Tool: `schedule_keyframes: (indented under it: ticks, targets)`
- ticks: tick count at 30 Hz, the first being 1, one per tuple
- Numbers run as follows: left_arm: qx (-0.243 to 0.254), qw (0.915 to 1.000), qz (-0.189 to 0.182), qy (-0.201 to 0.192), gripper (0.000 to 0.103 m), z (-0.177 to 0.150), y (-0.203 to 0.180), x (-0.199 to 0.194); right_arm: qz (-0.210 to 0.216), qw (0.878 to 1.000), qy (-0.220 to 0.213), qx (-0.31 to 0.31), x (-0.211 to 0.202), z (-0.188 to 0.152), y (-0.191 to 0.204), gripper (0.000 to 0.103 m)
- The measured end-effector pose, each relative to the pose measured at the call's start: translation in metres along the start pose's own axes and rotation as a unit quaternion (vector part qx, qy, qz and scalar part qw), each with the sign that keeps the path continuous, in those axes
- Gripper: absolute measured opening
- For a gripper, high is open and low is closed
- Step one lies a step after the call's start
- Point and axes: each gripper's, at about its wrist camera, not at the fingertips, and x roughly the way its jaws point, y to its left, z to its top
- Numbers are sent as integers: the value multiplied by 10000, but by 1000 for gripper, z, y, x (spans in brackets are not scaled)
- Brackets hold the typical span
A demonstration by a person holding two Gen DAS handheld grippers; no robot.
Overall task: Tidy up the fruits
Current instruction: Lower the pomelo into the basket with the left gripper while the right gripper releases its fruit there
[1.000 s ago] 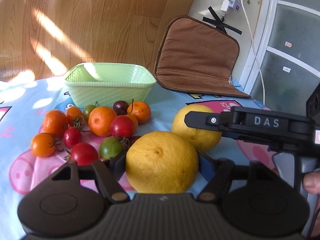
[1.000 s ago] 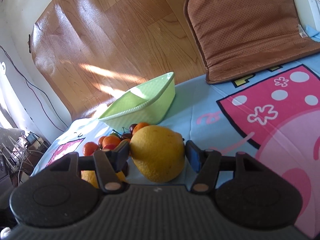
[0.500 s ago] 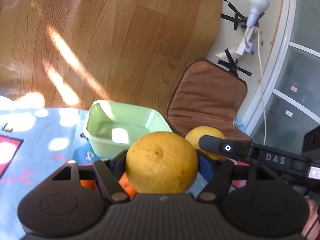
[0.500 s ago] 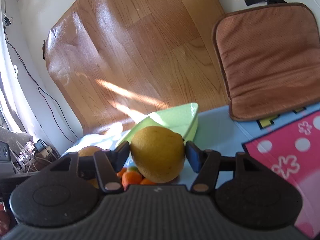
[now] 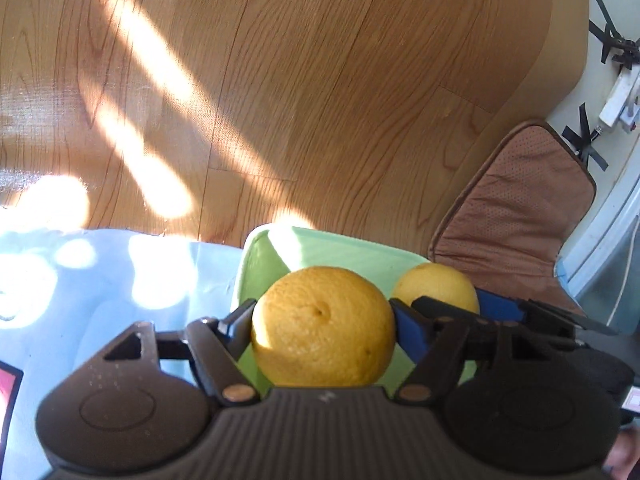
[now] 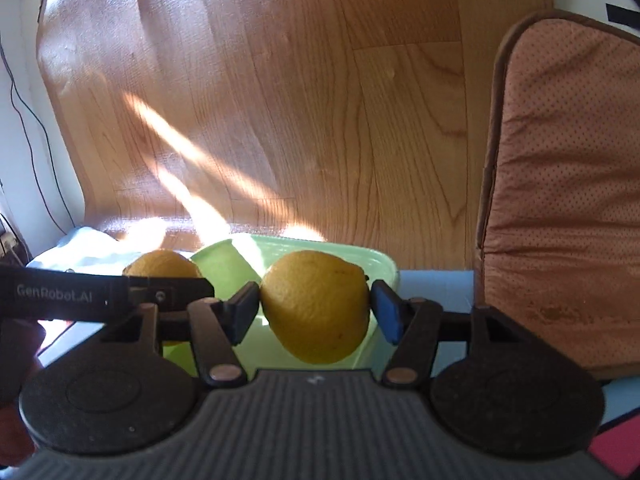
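Note:
My left gripper (image 5: 322, 322) is shut on a large round yellow citrus fruit (image 5: 322, 326), held over the pale green basket (image 5: 360, 250). To its right the other yellow fruit (image 5: 434, 286) sits in the right gripper's blue-padded fingers. In the right wrist view, my right gripper (image 6: 315, 306) is shut on a yellow lemon-shaped fruit (image 6: 316, 306) above the same green basket (image 6: 382, 270). The left gripper's fruit (image 6: 162, 264) shows to the left, behind a black finger bar. The small oranges and tomatoes are out of sight.
A light blue cartoon tablecloth (image 5: 120, 280) covers the table. A brown cushion (image 5: 516, 220) stands at the right, past the basket. Wooden floor (image 5: 280, 100) lies beyond the table edge. Cables and a plug (image 5: 616, 100) hang on the wall at far right.
Both grippers carried their yellow fruits forward from the tablecloth to above the green basket. The pile of small oranges and tomatoes dropped out of view.

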Motion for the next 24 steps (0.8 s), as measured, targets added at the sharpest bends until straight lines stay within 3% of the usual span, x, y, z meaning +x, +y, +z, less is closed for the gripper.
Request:
schedule_keyframes:
  ticks: [4, 7, 13, 17, 20, 24]
  targets:
    - [6, 9999, 36, -132, 72, 0, 0, -2, -2, 9999, -62, 81, -2, 0, 0, 64]
    - [127, 9990, 117, -408, 79, 2, -8, -18, -19, 9993, -332, 188, -14, 2, 1, 65]
    - [21, 9968, 148, -787, 79, 0, -15, -64, 6, 9948, -704, 741, -64, -3, -7, 65]
    - [82, 9947, 308, -974, 84, -25, -19, -105, 104, 9903, -857, 1091, -115, -29, -7, 65]
    - [270, 9900, 784, -1137, 92, -56, -24, -133, 50, 9921, -833, 939, -143, -54, 5, 65]
    - [370, 9861, 1219, -1071, 92, -97, -26, -158, -38, 9955, -688, 651, -163, -83, 27, 65]
